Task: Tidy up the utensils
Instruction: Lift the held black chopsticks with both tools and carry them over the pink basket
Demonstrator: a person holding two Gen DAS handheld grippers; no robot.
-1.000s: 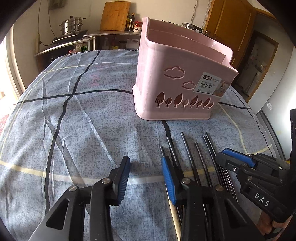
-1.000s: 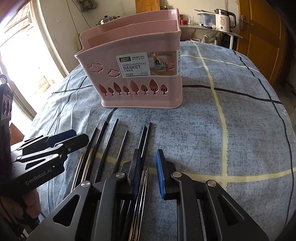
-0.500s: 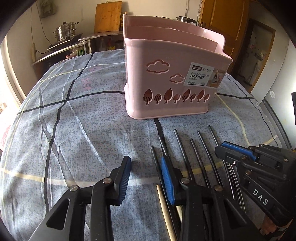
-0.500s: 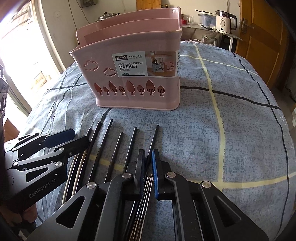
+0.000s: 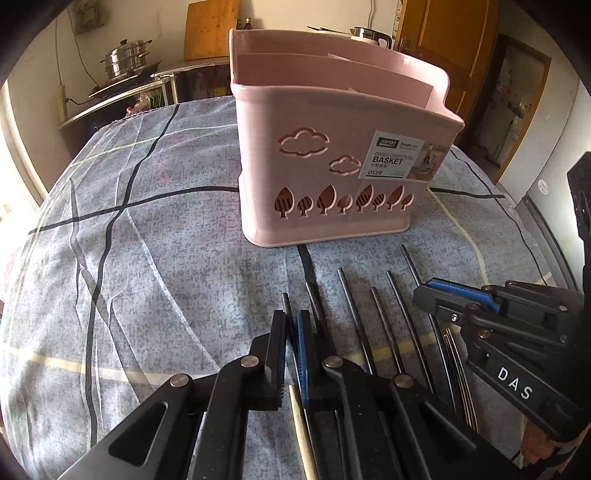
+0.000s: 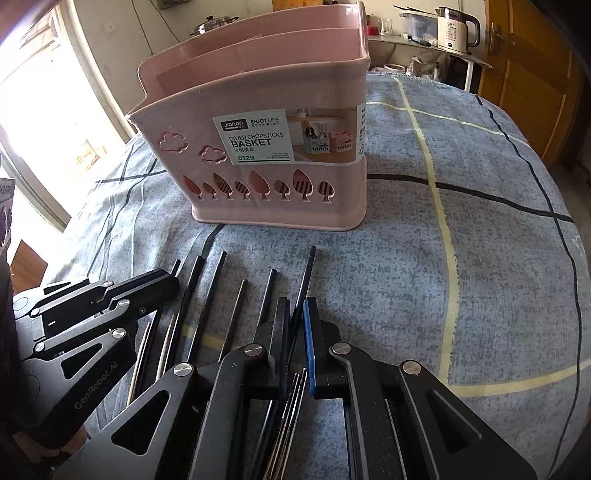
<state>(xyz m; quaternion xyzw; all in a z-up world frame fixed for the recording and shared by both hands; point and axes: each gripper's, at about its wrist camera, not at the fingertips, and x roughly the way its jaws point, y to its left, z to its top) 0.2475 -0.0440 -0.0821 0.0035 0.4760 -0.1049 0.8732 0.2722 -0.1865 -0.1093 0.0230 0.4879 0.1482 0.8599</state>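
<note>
A pink divided chopstick basket (image 5: 332, 155) stands upright on the blue patterned tablecloth; it also shows in the right wrist view (image 6: 266, 155). Several black chopsticks (image 5: 354, 306) lie side by side in front of it, seen also in the right wrist view (image 6: 210, 291). My left gripper (image 5: 291, 321) is shut on the leftmost black chopstick (image 5: 286, 301). My right gripper (image 6: 295, 314) is shut on the rightmost black chopstick (image 6: 308, 269). Each gripper shows in the other's view, the right one (image 5: 461, 299) and the left one (image 6: 147, 284).
The tablecloth (image 5: 147, 266) covers the whole table. A counter with a steel pot (image 5: 125, 59) and a cutting board stands behind. A white kettle (image 6: 456, 27) sits on a far shelf. A wooden door is at the right.
My left gripper has closed from open onto the leftmost chopstick. My right gripper has narrowed onto the rightmost chopstick. Both grippers moved closer to the basket.
</note>
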